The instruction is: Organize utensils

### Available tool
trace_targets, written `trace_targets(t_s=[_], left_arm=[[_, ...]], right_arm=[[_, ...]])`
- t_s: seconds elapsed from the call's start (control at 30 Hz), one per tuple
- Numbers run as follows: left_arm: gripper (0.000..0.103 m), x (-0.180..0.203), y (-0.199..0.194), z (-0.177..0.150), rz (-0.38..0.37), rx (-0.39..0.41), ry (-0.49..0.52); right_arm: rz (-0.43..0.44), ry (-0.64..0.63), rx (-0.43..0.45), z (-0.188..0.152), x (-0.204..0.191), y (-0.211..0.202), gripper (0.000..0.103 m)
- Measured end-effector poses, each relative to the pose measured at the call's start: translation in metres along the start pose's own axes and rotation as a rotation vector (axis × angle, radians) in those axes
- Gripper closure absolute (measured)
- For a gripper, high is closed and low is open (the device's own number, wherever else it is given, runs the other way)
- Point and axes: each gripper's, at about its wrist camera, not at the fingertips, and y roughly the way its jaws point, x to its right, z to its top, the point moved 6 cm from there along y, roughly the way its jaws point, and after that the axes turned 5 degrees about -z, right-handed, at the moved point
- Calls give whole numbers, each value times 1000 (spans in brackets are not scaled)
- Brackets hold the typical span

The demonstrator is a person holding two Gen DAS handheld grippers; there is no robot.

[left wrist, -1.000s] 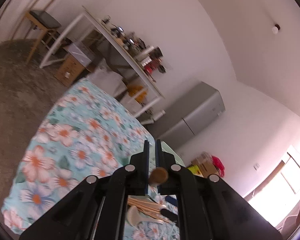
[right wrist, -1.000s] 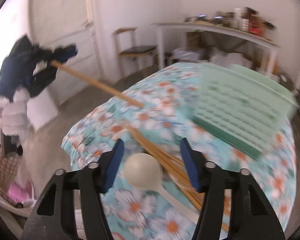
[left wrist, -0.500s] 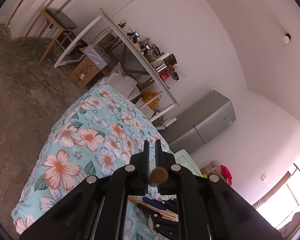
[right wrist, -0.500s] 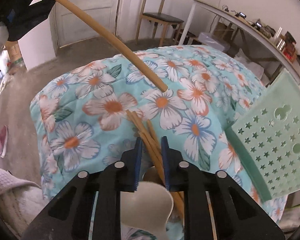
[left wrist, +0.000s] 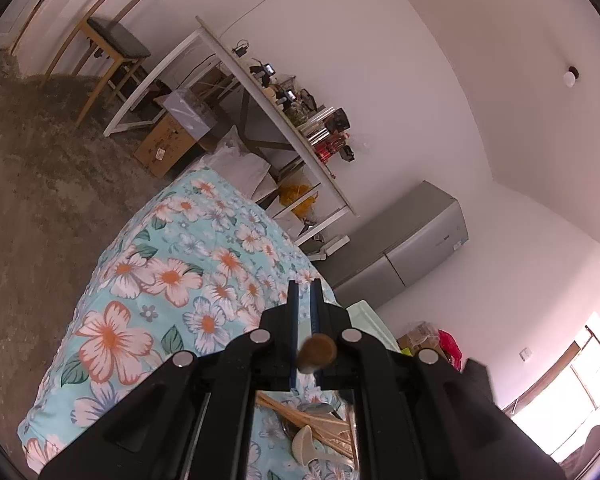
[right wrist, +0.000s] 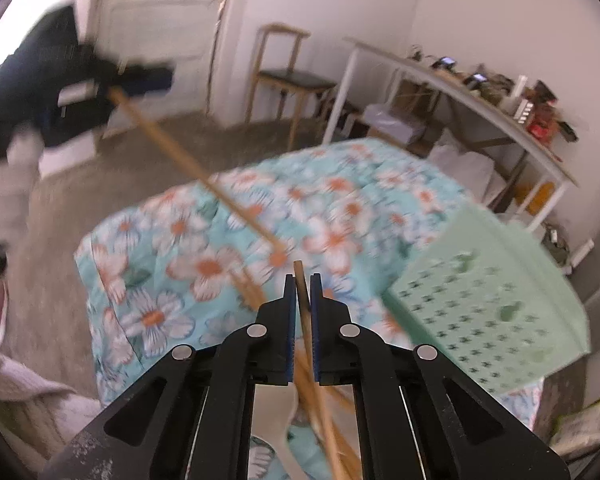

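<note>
- Motion blur smears most of the right wrist view; we read the floral cloth [right wrist: 188,264] and the mint perforated basket [right wrist: 496,320] at 3 o'clock only roughly.
- We see the right gripper [right wrist: 301,292] clamped narrow on one wooden chopstick [right wrist: 300,280]; its tip pokes just past the pads at 12 o'clock, the rest runs back under the body and out of frame at 6 o'clock.
- More chopsticks [right wrist: 248,288] lie on the cloth just at 10 o'clock of the right pads, partly hidden by the gripper; we cannot count them.
- A pale spoon [right wrist: 276,424] shows only through the gap in the gripper frame, bowl cut off.
- At 10 o'clock in the right view the left gripper [right wrist: 140,80] is a dark blur holding a long wooden stick [right wrist: 196,176] that slants down toward the cloth; whether its far end touches the cloth we cannot tell.
- In the left wrist view the left gripper [left wrist: 304,300] is pinched narrow on that stick, seen end-on as a round brown butt [left wrist: 318,354] between the pads; its length is hidden.
- Below the left gripper, through its frame at 6 o'clock, we glimpse the chopstick pile [left wrist: 300,416] and the spoon [left wrist: 304,444] on the cloth [left wrist: 160,280], mostly covered.
- The basket in this view is only a pale sliver [left wrist: 370,316] at 3 o'clock of the pads.
</note>
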Motion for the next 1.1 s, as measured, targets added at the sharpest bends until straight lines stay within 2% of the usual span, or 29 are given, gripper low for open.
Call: trace_targets(t_s=[0.13,0.3,0.43,0.67,0.9,1.1], left_arm=[[98,13,-2,3,-11,7,27],[98,41,2,9,-51,10,79],[98,73,14,17,-110,-7,142],[98,136,53,37,-194,-41,285],[98,181,115,46,-164,-147,427],[98,210,154,53,-151,-179,480]], right_arm=[[-34,144,63,7,43,-39,100],[-37,385,125,-6,105,-81,100],[-51,481,183,-19,132,-111,100],[-53,558,270,-26,155,-145,100],[-28,579,392,-17,179,-178,100],[-7,564,476,1,207,-197,100]])
